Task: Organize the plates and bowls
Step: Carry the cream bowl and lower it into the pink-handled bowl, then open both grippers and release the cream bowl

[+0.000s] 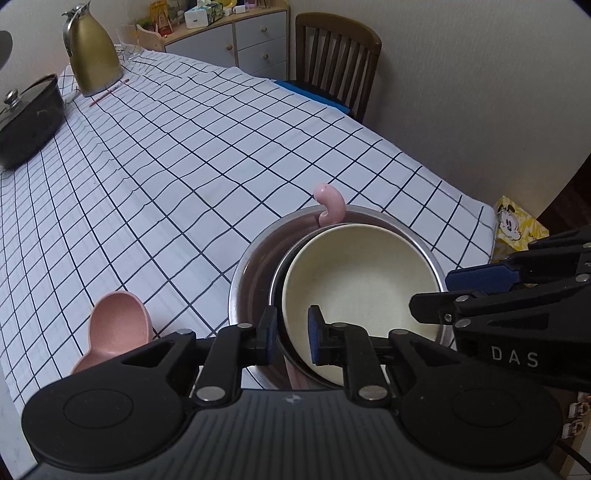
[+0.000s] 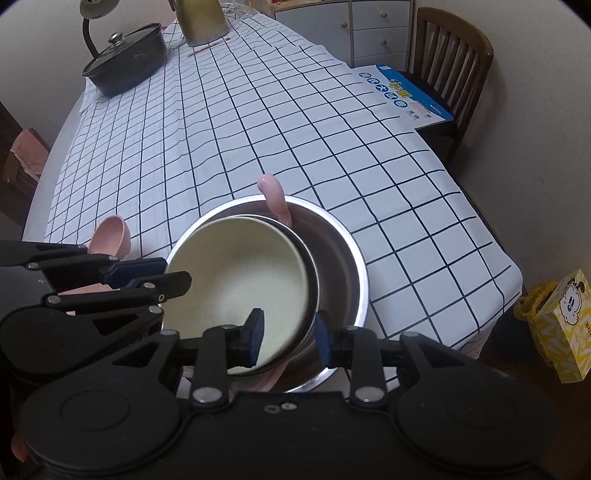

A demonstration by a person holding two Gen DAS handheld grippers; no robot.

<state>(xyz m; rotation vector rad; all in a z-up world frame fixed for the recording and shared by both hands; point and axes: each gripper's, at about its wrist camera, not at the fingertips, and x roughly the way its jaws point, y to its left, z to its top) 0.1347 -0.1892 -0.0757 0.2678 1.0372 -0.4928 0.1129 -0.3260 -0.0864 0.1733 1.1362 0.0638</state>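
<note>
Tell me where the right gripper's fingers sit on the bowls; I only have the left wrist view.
Observer: The right gripper straddles the near rim of the cream bowl. One finger is inside it and the other is outside, within the large steel bowl. The pads are not pressing.
Operator: What's that blue strip by the far chair?
Observer: It's a blue-and-white printed sheet lying at the table's edge beside the wooden chair.
Operator: And the grey shape past the pot?
Observer: That's a gooseneck lamp standing behind the black pot.
</note>
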